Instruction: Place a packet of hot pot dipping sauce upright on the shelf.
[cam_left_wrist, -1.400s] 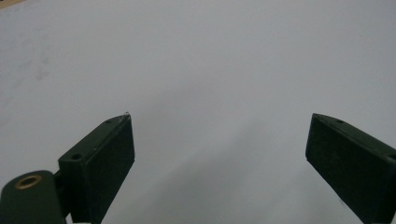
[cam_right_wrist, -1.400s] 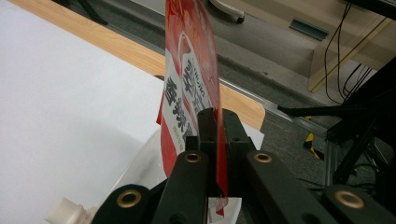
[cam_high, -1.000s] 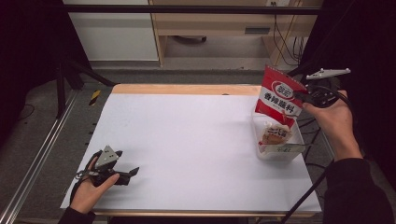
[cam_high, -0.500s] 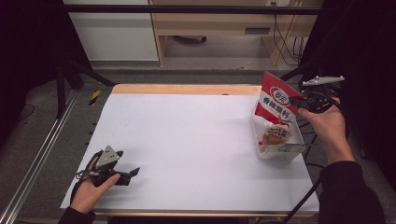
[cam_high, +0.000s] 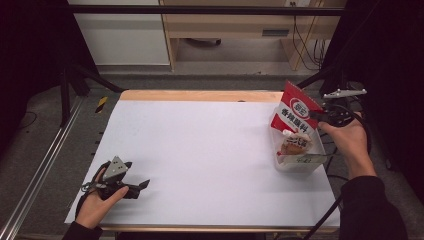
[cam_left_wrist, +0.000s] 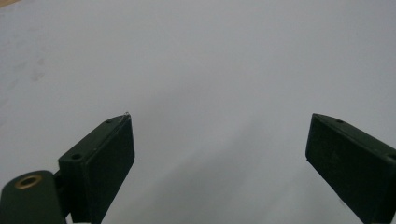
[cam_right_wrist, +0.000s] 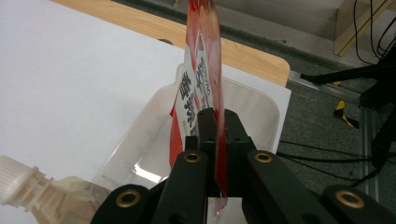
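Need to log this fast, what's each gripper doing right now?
Left gripper: open, holding nothing, low over the table.
Right gripper: shut on the red packet, over the tub.

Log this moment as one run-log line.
right gripper: shut on red sauce packet, over clear plastic container | left gripper: open, holding nothing, on white table | spouted pouch: in container
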